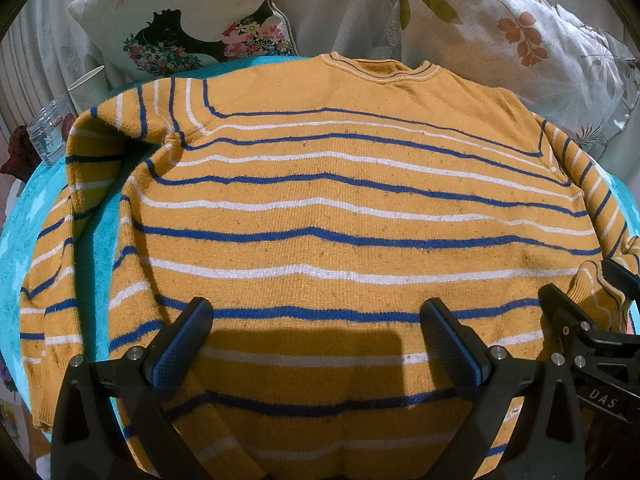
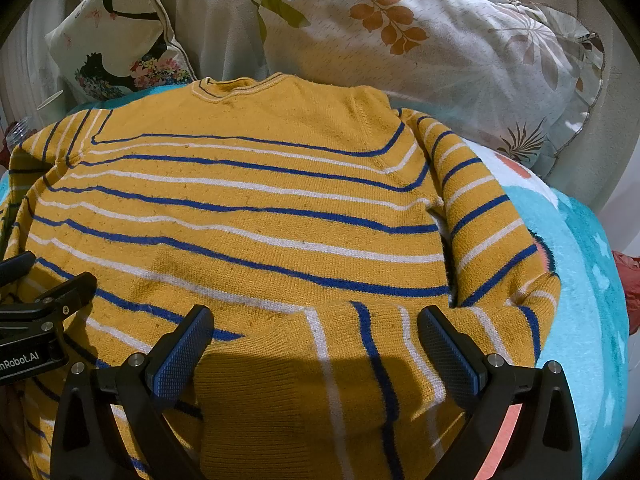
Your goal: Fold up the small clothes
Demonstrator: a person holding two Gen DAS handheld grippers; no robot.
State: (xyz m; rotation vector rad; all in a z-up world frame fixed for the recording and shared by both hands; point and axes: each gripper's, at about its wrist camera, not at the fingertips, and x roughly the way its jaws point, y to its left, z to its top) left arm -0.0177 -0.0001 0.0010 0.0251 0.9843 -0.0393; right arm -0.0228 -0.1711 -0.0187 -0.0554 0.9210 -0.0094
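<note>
A mustard-yellow sweater [image 1: 320, 200] with blue and white stripes lies flat, neckline [image 1: 380, 70] away from me. My left gripper [image 1: 316, 312] hovers open over its lower body, nothing between the fingers. Its left sleeve [image 1: 60, 260] hangs down the left side. In the right wrist view the sweater [image 2: 240, 200] has its right sleeve [image 2: 480, 208] bent inward, with the cuff end [image 2: 300, 360] lying across the lower body. My right gripper [image 2: 315, 318] stands open, its fingers on either side of that cuff end. Each gripper shows in the other's view: right gripper [image 1: 588, 284], left gripper [image 2: 50, 272].
A turquoise blanket [image 1: 24, 208] lies under the sweater. Behind it lean a flower-print pillow [image 1: 180, 20] and a leaf-print pillow [image 1: 500, 40]. A clear jar [image 1: 48, 132] and a paper cup [image 1: 86, 84] stand at the far left. Something red [image 2: 628, 280] lies at the right edge.
</note>
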